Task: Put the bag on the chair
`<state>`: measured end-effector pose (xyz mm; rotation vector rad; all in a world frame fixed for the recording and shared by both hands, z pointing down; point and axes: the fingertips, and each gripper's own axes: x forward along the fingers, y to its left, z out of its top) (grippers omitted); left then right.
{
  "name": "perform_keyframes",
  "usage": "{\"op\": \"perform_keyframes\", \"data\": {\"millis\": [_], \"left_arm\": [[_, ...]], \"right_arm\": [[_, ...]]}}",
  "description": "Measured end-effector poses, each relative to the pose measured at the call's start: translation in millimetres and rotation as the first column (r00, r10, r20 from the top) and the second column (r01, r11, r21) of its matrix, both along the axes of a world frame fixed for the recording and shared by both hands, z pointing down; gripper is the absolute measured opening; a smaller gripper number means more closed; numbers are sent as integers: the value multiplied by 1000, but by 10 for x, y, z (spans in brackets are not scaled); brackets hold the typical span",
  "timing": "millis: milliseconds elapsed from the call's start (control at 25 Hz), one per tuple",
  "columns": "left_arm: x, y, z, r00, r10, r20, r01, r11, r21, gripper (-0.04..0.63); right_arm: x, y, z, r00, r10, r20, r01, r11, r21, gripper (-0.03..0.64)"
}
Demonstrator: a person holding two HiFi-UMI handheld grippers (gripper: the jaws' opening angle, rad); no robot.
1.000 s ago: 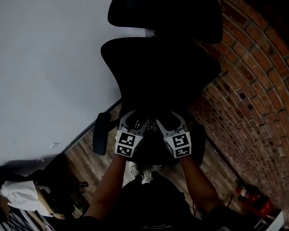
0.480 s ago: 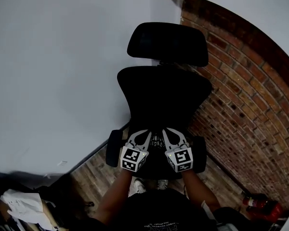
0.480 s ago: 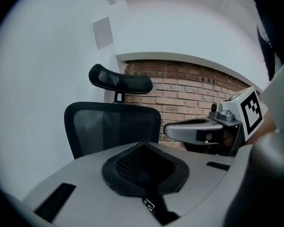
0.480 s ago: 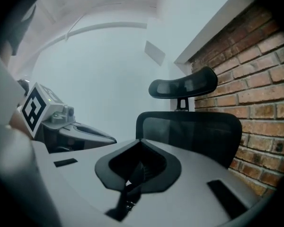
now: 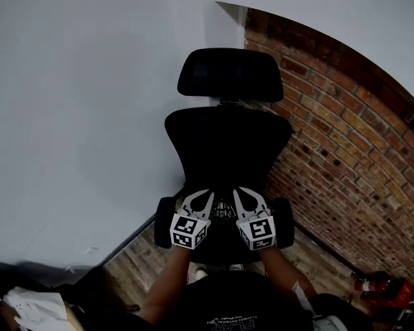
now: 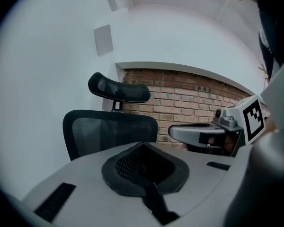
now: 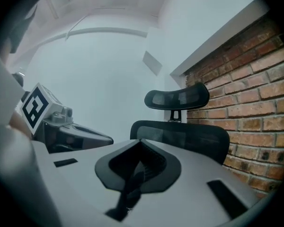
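The light is soft, even and rather dim, with no clear source or glare: the white wall (image 5: 69, 116) reads flat grey, while the black chair (image 5: 228, 150) sinks almost to a silhouette, its seat lost in shadow. All views bulge at the edges, bending the bricks (image 5: 345, 157) and darkening the corners. In both gripper views the nearest foreground is blurred.

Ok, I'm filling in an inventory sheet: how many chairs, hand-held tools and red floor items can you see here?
Black chair: 1
Tools: 2, the left tool and the right tool, each shut on a black strap
Red item on the floor: 1
Total: 4
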<state>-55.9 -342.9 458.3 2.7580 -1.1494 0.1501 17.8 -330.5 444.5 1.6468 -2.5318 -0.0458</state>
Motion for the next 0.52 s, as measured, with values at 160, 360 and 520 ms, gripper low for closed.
{"op": "perform_keyframes", "data": {"millis": [160,360,520], "left_arm": [[-5,63,-66,1000,-5,0,5,1000,13,11],[74,117,-150,1000,7,-22,-7,1000,17,12],[143,156,-153,1000,10,-15,-9,1000,19,12]], "right_arm": [[1,84,-117,999,-8,-36,9,999,38,19],[-32,149,-205,1000,-9,-19,10,999,46,19],[-70,218,-222,997,-27,66,25,999,31,20]]}}
